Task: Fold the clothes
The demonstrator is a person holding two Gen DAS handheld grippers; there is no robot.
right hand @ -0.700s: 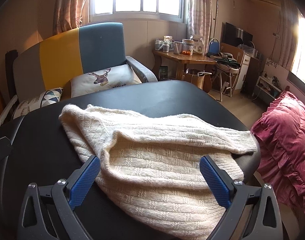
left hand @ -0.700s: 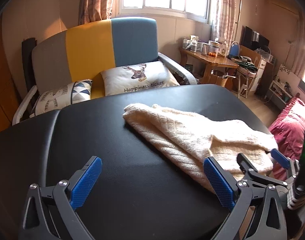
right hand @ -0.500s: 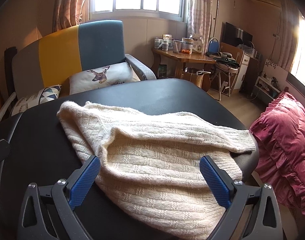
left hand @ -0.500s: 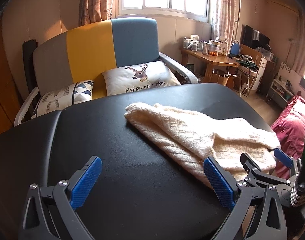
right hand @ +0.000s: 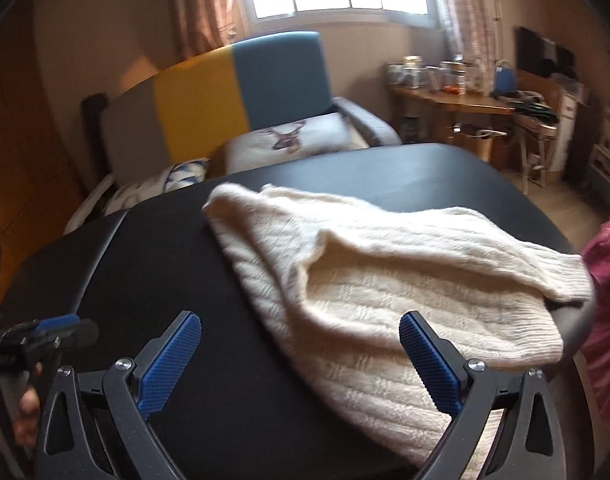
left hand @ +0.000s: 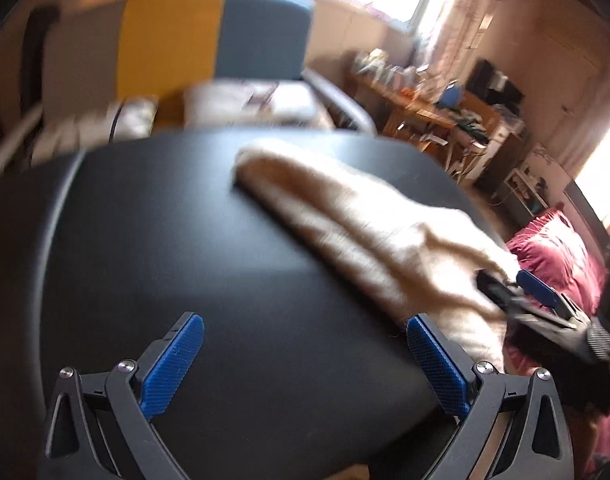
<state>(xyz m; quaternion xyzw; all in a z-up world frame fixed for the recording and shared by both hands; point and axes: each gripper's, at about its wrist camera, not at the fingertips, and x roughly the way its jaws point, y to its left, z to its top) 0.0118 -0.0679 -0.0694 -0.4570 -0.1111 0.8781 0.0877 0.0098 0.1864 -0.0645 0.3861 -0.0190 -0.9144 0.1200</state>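
The sweater (right hand: pixel 385 280), cream cable-knit, lies crumpled on the black table (right hand: pixel 165 260), toward its right side, one ribbed end hanging at the right edge. No fold is made yet. The step in hand appears to be the first grasp.

Left tongs (left hand: pixel 305 360): jaws at full spread, nothing between them, over bare table left of the sweater. The near edge of the knit lies just beside the right pad. The left wrist view is blurred, so fine detail there cannot be read.

Right tongs (right hand: pixel 301 360): jaws at full spread, empty, poised above the near part of the sweater. Knit shows between the pads, but neither pad presses on it.

Recommended procedure:
1. Spread the garment flat before folding. An upper layer is lapped over the lower one, with a raised ridge between; folding over that ridge would likely trap a lump.
2. Take hold at edges, not mid-panel. The near hem suits the right tongs; the left tongs should shift right to reach the knit.
3. Close on one layer only where the aim is to open the garment out. Thick, loose knit bunches easily between wide pads.
4. Lift low and draw toward the table centre, so the hanging end does not pull the sweater off the edge.
5. Keep the two tongs apart; they stand near each other here.
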